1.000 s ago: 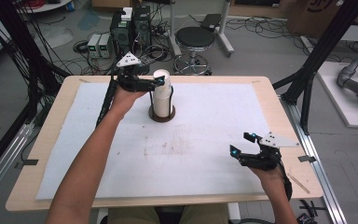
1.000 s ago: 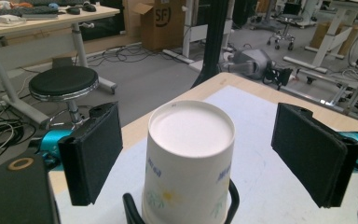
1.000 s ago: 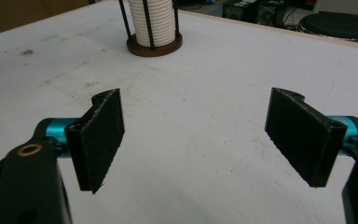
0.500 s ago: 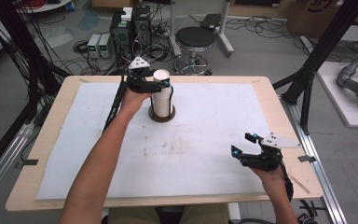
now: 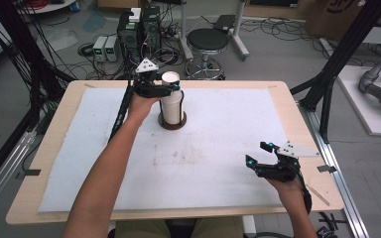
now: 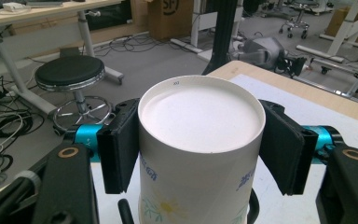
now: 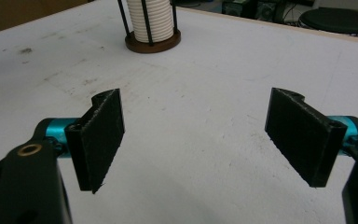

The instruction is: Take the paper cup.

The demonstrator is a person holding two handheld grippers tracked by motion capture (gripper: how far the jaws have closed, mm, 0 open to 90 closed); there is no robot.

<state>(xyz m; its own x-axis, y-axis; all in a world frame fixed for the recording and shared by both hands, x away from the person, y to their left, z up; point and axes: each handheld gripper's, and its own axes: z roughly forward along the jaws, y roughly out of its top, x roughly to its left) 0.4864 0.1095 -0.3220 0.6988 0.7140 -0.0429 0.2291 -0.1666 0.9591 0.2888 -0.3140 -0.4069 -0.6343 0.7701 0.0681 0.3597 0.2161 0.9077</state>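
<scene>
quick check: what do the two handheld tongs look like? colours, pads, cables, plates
Both tongs, left and right, have black bodies, flat black rectangular pads, teal collars behind the pads and brass-coloured pivot rings. Each carries a grey three-cornered plate. A black cable trails from the left one. Forearms are bare, no sleeves.

You get even, bright overhead light with soft shadows. The white desk cover (image 5: pixel 218 148) looks slightly washed out, the close paper cup (image 6: pixel 200 140) is soft-edged, and every view is mildly grainy.

Wooden table (image 5: pixel 297 106) carries a white mat (image 5: pixel 228 148); round brown holder (image 5: pixel 172 122) stands on it.
</scene>
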